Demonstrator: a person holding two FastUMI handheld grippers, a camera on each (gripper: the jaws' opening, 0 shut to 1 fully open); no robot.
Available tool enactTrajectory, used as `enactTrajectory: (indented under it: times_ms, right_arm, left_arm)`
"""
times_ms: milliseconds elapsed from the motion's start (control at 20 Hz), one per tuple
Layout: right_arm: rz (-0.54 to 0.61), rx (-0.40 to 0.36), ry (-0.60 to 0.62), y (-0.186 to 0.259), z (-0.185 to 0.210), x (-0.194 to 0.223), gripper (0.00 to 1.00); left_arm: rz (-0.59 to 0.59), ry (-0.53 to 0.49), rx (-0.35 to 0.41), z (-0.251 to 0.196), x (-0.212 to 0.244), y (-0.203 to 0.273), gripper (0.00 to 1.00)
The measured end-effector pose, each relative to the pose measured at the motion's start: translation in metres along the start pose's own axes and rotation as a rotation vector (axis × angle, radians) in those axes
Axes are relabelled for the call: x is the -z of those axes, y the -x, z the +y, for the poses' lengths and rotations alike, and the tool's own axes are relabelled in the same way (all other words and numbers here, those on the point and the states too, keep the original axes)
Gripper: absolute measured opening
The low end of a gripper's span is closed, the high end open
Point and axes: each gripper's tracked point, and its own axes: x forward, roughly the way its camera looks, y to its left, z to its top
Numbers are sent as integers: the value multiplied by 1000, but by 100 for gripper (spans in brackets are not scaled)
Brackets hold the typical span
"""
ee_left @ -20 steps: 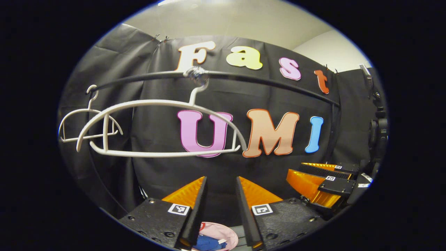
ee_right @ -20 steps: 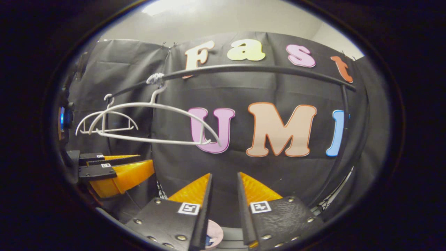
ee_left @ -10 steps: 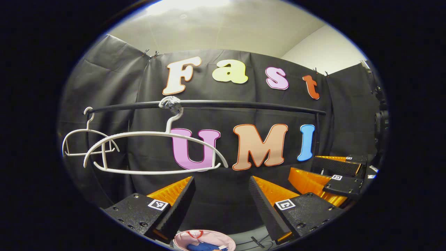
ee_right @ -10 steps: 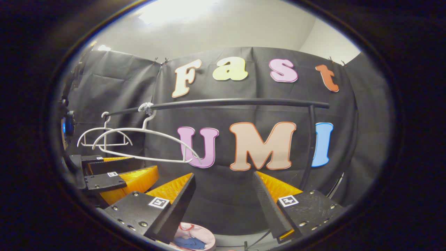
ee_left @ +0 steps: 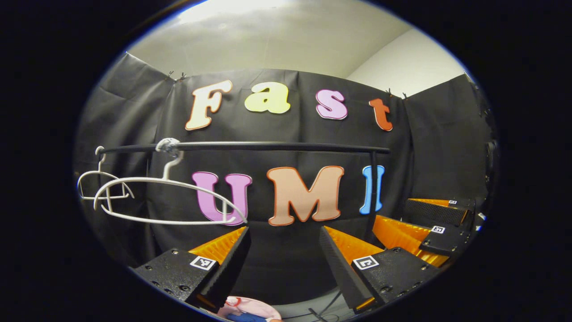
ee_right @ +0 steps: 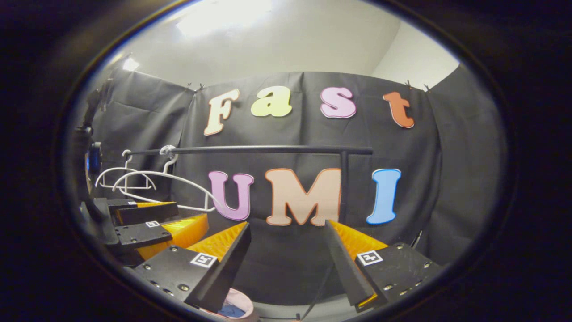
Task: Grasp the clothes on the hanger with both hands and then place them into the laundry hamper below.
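Two bare white hangers hang from the black rail [ee_left: 268,146]: the nearer hanger [ee_left: 165,201] and a farther one [ee_left: 100,185], both at the rail's left end. In the right gripper view the nearer hanger [ee_right: 170,190] sits at left under the rail [ee_right: 250,150]. Below, a pink laundry hamper [ee_left: 254,308] holds blue clothes [ee_left: 243,317]; the hamper [ee_right: 234,306] peeks between the fingers in the right gripper view too. My left gripper [ee_left: 283,237] is open with nothing in it. My right gripper [ee_right: 286,232] is open and holds nothing as well.
The right gripper [ee_left: 429,223] shows at the right edge of the left gripper view. The left gripper [ee_right: 152,219] shows at the left of the right gripper view. The rail's upright post [ee_right: 344,188] stands at its right end.
Both grippers have opened wide and pulled back and up from the rail. The rail and hangers now look smaller and farther off. The hamper has slid lower in both views.
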Motion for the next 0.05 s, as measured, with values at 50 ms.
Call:
enactTrajectory:
  times_ms: [50]
  right_arm:
    - [-1,11,-3,4,-13,0,98]
  left_arm:
    - [0,6,10,-15,1,-3,93]
